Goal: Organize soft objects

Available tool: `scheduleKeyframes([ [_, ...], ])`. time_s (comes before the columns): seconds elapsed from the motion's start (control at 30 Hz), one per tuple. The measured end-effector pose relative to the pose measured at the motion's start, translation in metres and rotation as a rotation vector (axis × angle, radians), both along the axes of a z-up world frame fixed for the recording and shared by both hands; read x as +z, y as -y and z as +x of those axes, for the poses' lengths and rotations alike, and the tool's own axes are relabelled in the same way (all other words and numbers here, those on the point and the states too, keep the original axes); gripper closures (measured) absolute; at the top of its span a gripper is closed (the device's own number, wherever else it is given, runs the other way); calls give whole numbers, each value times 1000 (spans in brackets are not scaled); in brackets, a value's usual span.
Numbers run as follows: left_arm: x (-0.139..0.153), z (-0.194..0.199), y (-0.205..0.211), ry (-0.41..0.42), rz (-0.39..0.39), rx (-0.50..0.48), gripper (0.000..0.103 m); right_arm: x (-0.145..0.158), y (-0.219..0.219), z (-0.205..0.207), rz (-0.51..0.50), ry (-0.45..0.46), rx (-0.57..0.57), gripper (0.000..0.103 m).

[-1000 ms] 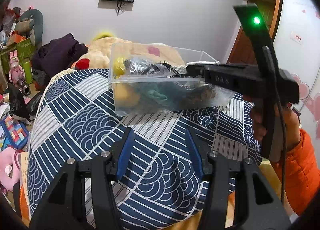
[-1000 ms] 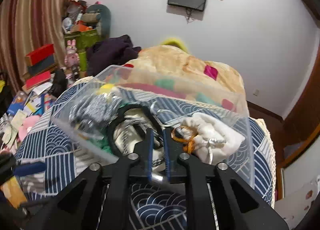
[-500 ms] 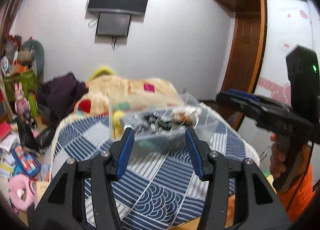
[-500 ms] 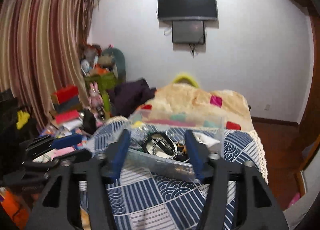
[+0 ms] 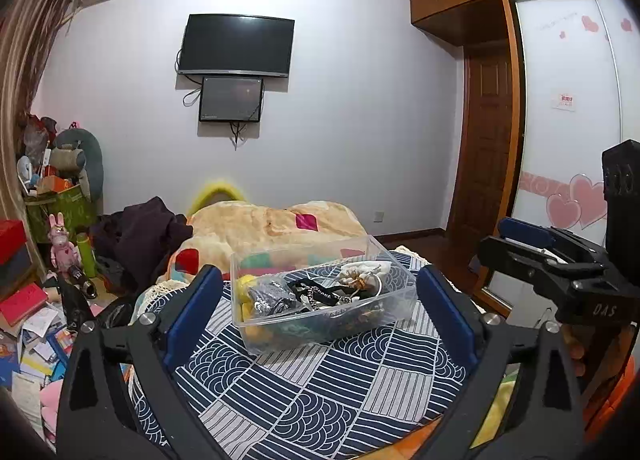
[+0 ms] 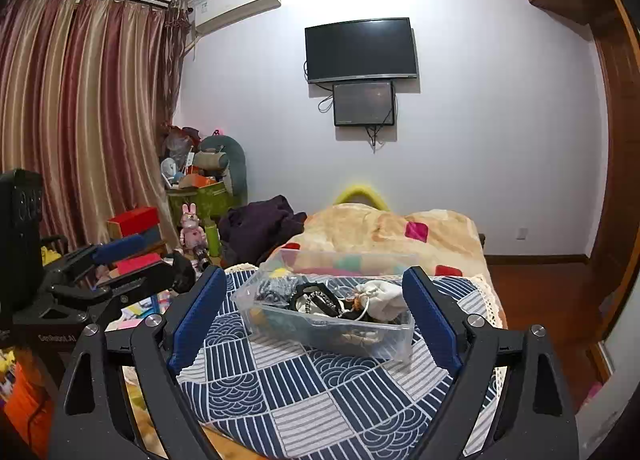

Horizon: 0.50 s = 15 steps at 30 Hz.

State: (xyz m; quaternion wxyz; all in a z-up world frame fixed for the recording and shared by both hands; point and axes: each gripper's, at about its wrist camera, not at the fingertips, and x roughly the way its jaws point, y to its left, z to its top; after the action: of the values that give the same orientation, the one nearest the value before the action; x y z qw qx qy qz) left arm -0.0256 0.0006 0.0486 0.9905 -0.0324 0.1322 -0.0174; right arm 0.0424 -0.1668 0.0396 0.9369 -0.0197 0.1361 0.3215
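Note:
A clear plastic box sits on a blue-and-white patterned cloth. It holds several soft items: a white pouch, black straps, a grey bundle and something yellow. My left gripper is open and empty, held back from the box. My right gripper is open and empty too, also back from the box. The right gripper shows at the right of the left wrist view; the left one shows at the left of the right wrist view.
A beige blanket lies behind the box, with a dark garment to its left. Books, toys and boxes clutter the floor at the left. A wardrobe and a door stand at the right.
Both grippers have pulled well back and up from the box. The right gripper, shut inside the box a second ago, has opened wide and is empty.

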Motion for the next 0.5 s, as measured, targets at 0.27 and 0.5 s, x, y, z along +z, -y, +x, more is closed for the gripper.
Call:
scheduleKeyframes([
  [0.27,2,-5,5,14,18,2,1,-1,-6,-1,2,5,-7,12],
  [0.5,0,-5,8,14,29,5,1,-3,-5,-3,1,10,-13,8],
])
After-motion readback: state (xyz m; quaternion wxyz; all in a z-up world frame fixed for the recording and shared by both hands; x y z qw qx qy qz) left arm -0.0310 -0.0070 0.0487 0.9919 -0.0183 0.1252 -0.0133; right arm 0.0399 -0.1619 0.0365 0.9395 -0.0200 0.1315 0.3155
